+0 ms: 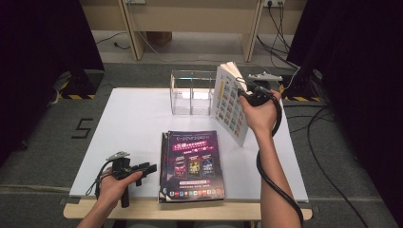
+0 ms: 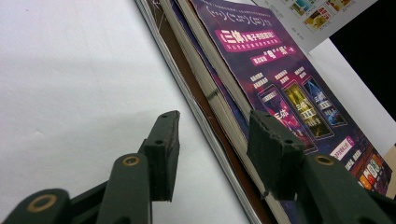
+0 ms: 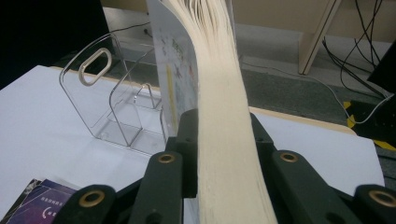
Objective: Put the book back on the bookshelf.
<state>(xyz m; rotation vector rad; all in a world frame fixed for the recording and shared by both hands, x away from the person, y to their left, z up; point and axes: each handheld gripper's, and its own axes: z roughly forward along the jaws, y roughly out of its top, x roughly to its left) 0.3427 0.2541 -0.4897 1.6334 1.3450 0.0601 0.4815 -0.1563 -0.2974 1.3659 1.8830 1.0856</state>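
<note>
While the right tool (image 3: 223, 154) clamped one book (image 1: 231, 102) upright above the counter (image 1: 128, 123), beside the clear holder (image 1: 190, 92), nothing was filed yet. Beside the remaining stack (image 1: 192, 164), the left tool (image 1: 142, 168) waited open-jawed, empty.

The tabletop (image 1: 133, 123) is viewed from above the person's side, forward and downward, from some distance. The left gripper view is taken low and close, along the jaws toward the stacked magazines (image 2: 261, 93). The right gripper view is taken close, level, toward the clear rack (image 3: 116, 107). Stack (image 1: 192, 164) and rack (image 1: 192, 92) are shared with the high view.
</note>
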